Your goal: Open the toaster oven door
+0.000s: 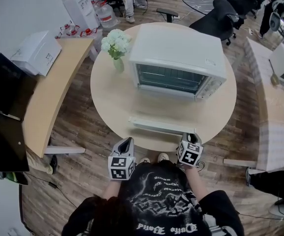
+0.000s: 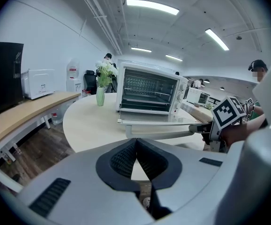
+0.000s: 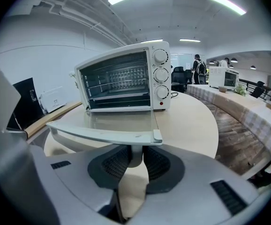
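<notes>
White toaster oven [image 1: 179, 58] with three round knobs [image 3: 161, 74] down its right side: stands near the middle of the round pale-wood table [image 1: 105, 95], front facing the person.

Glass-paned oven door [image 1: 157, 124]: folded down on its bottom hinge, lying about level and projecting toward the table's near edge. Oven cavity open, wire rack visible inside.

White handle bar [image 3: 98, 134]: runs along the door's free front edge.

Right gripper [image 1: 188, 134]: at the right end of the handle. In the right gripper view the two dark ribbed pads are closed against a white part of the handle from both sides, pressing on it.

Left gripper [image 1: 126, 142]: just off the table's near edge, left of the door, touching nothing. Its jaw tips meet, nothing between them.

White flowers in a pale green vase [image 1: 116, 48]: on the table to the oven's left, apart from it.

Curved wooden desk [image 1: 53, 90]: left of the table, carrying a white boxy appliance [image 1: 36, 53].
</notes>
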